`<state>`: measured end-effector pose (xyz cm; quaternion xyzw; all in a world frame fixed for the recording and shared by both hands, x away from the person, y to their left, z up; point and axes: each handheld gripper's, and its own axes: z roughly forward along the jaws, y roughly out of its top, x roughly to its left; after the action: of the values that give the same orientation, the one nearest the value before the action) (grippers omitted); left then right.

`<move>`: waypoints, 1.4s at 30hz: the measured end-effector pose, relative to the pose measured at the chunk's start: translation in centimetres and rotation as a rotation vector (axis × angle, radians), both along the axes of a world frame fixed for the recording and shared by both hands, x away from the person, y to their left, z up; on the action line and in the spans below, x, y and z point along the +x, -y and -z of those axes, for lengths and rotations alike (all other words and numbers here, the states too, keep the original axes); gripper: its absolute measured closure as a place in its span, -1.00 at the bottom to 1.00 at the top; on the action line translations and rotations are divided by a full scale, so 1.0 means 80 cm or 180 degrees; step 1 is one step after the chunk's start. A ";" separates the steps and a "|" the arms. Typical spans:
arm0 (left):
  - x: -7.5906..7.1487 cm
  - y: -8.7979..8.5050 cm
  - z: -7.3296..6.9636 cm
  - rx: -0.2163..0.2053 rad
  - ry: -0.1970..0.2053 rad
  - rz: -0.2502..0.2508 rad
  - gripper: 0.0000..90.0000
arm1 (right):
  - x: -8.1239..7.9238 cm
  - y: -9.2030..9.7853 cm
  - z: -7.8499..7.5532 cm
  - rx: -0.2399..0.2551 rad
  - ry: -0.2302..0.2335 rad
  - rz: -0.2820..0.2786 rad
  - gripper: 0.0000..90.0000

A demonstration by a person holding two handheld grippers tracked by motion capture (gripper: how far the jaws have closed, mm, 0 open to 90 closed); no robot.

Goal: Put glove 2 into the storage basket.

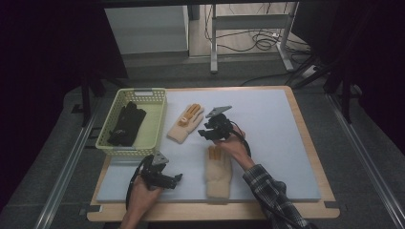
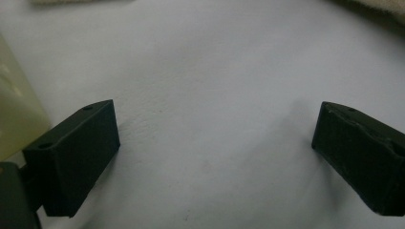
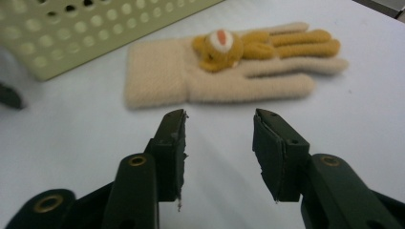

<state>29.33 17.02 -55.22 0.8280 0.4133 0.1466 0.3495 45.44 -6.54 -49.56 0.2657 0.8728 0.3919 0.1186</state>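
Observation:
Two cream knitted gloves with orange bear figures lie on the pale mat. One glove point(image 1: 185, 123) point(image 3: 224, 71) rests flat beside the basket, the other glove point(image 1: 218, 171) lies near the front under the person's right forearm. My right gripper point(image 1: 203, 133) point(image 3: 219, 129) hovers just short of the far glove's cuff, pointing at it, jaws open with nothing between them. My left gripper point(image 1: 175, 180) point(image 2: 215, 124) sits low over the mat at the front left, jaws wide open and empty.
A pale green perforated basket point(image 1: 157, 119) point(image 3: 95, 33) stands at the mat's back left and holds dark gloves point(image 1: 126, 125). Its wall point(image 2: 14, 109) is close to my left gripper. The blue-grey mat point(image 1: 272, 138) lies on a wooden board with room on the right.

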 end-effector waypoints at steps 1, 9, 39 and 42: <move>0.000 0.000 0.000 -0.0003 0.0000 -0.0001 -0.95 | 0.012 -0.012 0.003 -0.0007 -0.0026 -0.0006 0.16; 0.000 0.000 0.000 -0.0006 0.0000 -0.0004 -0.95 | 0.043 -0.047 0.015 -0.0056 -0.0083 -0.0025 0.06; 0.000 0.000 0.000 -0.0013 -0.0006 -0.0009 -0.95 | 0.044 -0.086 -0.002 -0.0216 0.0048 -0.0158 0.40; 0.000 0.000 0.000 0.0004 -0.0003 0.0002 -0.95 | 0.030 -0.078 -0.019 -0.0174 0.0038 -0.0261 0.39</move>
<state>29.34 17.03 -55.21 0.8284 0.4131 0.1464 0.3488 47.82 -0.26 -48.06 0.2240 0.8926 0.3741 0.1149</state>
